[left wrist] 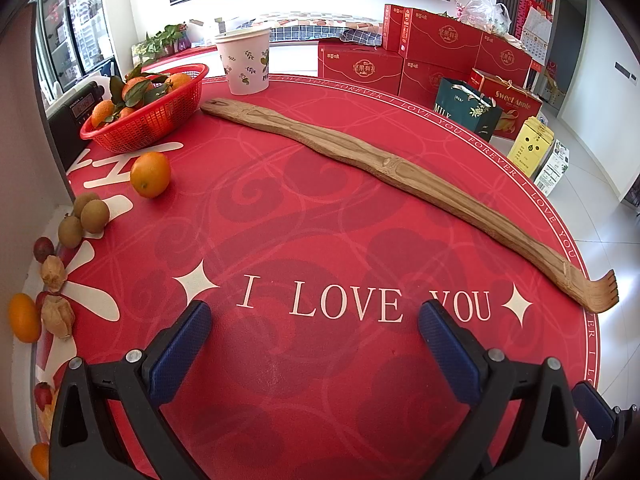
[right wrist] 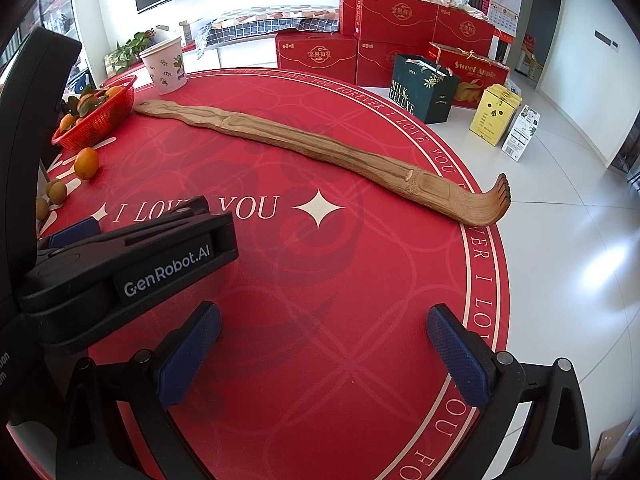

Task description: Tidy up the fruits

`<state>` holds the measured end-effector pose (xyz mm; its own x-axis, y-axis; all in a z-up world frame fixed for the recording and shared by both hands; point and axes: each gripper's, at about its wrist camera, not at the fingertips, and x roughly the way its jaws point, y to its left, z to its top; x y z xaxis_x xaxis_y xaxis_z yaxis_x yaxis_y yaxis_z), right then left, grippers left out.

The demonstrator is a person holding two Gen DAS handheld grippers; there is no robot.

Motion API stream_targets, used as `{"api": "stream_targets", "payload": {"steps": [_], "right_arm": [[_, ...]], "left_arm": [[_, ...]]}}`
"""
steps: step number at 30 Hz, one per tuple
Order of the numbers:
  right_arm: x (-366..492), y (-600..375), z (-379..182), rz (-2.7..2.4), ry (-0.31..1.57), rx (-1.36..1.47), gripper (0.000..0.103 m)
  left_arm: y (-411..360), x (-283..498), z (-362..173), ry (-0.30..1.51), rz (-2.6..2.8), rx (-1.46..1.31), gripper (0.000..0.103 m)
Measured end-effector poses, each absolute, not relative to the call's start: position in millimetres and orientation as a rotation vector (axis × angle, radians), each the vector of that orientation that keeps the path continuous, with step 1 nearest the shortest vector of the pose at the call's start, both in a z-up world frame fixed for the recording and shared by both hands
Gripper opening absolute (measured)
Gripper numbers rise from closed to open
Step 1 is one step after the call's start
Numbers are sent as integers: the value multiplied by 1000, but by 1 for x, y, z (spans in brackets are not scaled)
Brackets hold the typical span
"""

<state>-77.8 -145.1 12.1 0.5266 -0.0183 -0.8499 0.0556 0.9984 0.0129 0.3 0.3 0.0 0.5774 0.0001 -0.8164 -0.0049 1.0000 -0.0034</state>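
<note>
A red mesh basket (left wrist: 152, 120) holding leafy oranges sits at the far left of the round red table. One loose orange (left wrist: 150, 174) lies just in front of it. Along the left edge lie brown kiwi-like fruits (left wrist: 94, 216), a dark red fruit (left wrist: 43, 249), papery husked fruits (left wrist: 56, 316) and another orange (left wrist: 24, 318). My left gripper (left wrist: 314, 320) stands open above the "I LOVE YOU" lettering, empty, right of those fruits. My right gripper (right wrist: 322, 324) is open and empty nearer the table's right side, with the left gripper's body (right wrist: 132, 264) to its left. The basket (right wrist: 98, 120) and orange (right wrist: 86, 163) show far left.
A long wooden back scratcher (left wrist: 360, 160) lies diagonally across the table; its hooked end (right wrist: 494, 200) overhangs the right edge. A white flowered bucket (left wrist: 244, 60) stands behind the basket. A black radio (left wrist: 76, 116) sits at the left. Red gift boxes (left wrist: 400, 60) and bags stand on the floor beyond.
</note>
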Motion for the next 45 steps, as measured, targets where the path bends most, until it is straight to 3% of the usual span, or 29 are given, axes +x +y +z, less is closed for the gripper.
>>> {"api": "stream_targets", "payload": {"steps": [45], "right_arm": [[-73, -142, 13, -50, 1014, 40, 103]], "left_arm": [[0, 0, 0, 955, 3, -5, 103]]}}
